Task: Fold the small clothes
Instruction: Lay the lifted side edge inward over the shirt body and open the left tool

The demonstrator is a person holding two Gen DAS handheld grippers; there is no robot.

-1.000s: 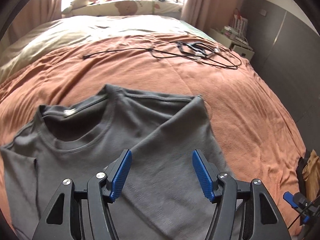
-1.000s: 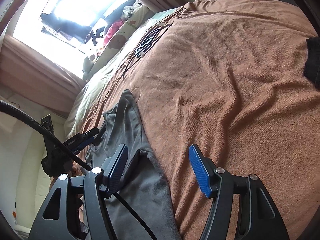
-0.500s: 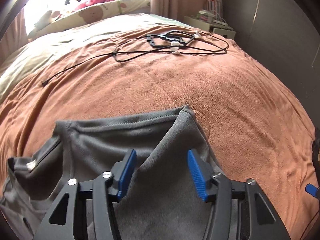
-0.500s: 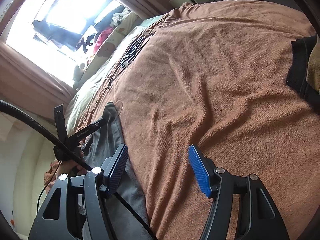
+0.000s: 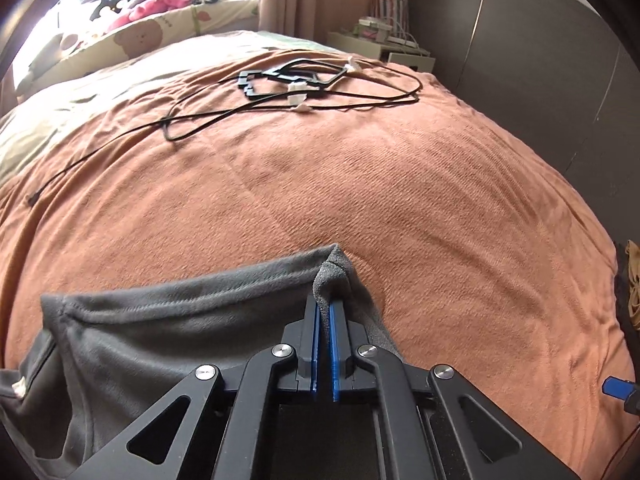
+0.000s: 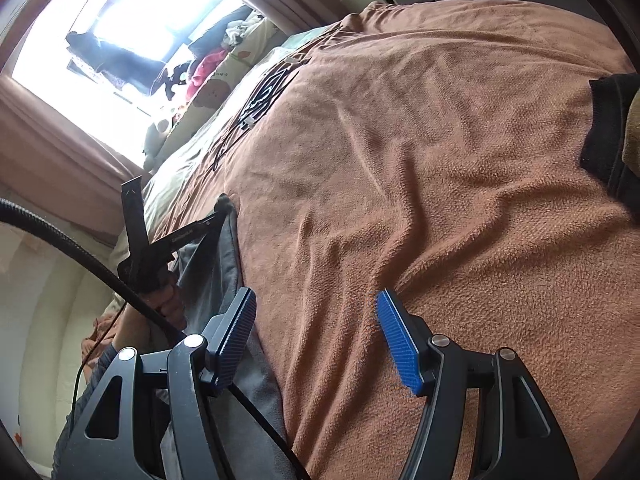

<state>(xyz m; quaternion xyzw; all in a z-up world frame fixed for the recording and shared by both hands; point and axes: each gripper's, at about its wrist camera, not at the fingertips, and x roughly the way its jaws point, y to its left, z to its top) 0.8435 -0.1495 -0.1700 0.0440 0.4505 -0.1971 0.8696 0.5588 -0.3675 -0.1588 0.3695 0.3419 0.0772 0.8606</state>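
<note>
While the right gripper [image 6: 316,336] gapes empty, the left gripper [image 5: 323,308] — jaws just closed — pinches the grey shirt [image 5: 168,320].

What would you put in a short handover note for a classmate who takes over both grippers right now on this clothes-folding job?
Left gripper: its jaws have just been closing and are now shut on a folded corner of the dark grey cotton T-shirt.
Right gripper: open, holding nothing, over the orange-brown fleece blanket beside the shirt's edge.
The shirt lies on the blanket at the near side of the bed. A tangle of black cable lies farther up the bed, clear of it.
Done: one side of the shirt looks folded over, and its corner is gripped.
Left: probably take the other end with the right gripper, then finish the folds.
</note>
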